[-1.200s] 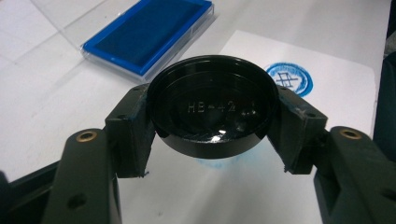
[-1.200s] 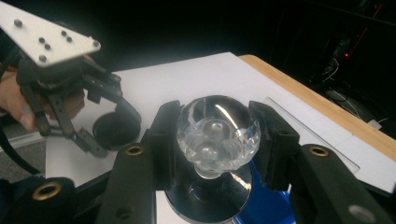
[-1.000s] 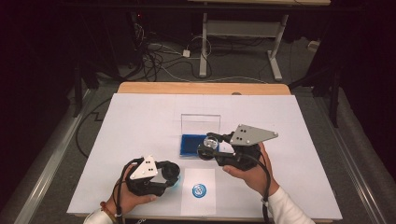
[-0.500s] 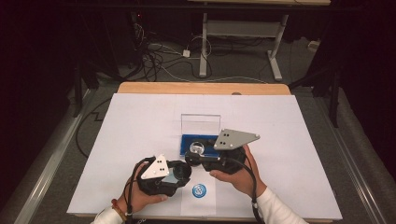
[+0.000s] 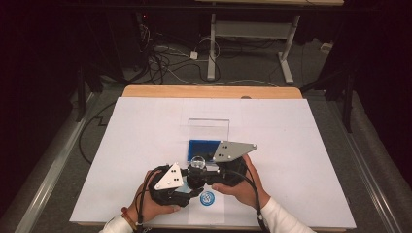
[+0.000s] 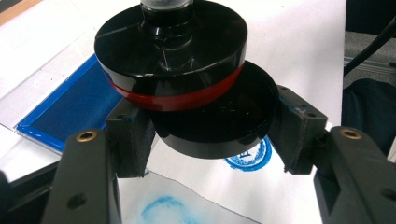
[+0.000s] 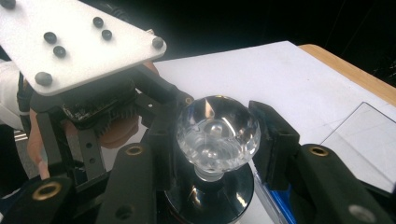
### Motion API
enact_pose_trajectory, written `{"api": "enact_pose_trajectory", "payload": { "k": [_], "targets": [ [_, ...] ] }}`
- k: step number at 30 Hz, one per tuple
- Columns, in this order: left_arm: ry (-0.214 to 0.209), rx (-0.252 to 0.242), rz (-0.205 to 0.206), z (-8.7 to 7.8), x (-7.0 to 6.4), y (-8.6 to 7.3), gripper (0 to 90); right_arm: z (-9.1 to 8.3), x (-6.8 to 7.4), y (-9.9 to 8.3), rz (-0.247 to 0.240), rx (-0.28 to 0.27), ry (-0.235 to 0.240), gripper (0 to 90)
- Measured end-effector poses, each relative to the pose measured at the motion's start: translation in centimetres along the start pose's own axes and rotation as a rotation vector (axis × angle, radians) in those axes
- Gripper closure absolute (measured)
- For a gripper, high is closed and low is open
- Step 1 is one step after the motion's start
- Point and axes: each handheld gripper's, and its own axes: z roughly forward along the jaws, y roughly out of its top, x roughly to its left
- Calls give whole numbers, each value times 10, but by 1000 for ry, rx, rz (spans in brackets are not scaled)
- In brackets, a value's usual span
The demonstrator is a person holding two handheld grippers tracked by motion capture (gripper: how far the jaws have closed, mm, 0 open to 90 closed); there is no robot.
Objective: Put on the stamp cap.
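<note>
A round stamp [image 6: 170, 46] with a black body, a red band and a clear ball knob [image 7: 217, 133] hangs over the table's front middle. My right gripper [image 7: 217, 140] is shut on that knob [image 5: 197, 162]. Just under the stamp, my left gripper [image 6: 215, 140] is shut on a shallow black round cap [image 6: 219, 126], and the stamp's base sits tilted on the cap's rim. In the high view the left gripper [image 5: 192, 183] and the right gripper [image 5: 199, 169] meet tip to tip. A blue round print [image 5: 208, 198] marks the paper below them.
A blue ink pad [image 5: 201, 145] in a clear case with its lid [image 5: 209, 128] standing upright lies just beyond the grippers. A small paper sheet [image 5: 209, 216] bears the print [image 6: 252, 156] and a faint blue smear [image 6: 161, 210]. The white board [image 5: 301, 145] spreads wide on both sides.
My right gripper has carried the stamp from over the ink pad back and left toward the person. The left gripper has moved right to meet it under the stamp.
</note>
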Motion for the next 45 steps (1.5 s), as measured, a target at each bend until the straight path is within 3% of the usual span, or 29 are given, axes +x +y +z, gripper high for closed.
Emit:
{"api": "enact_pose_trajectory", "payload": {
  "k": [15,38,45],
  "targets": [
    [7,3,-9,0,2,-2,362,4,6,-5,-6,26,43,567],
    [58,49,28,2,-2,-3,363,7,4,-16,24,32,44,568],
    [53,12,27,0,-3,-4,363,6,5,-16,30,21,39,569]
  ]
}}
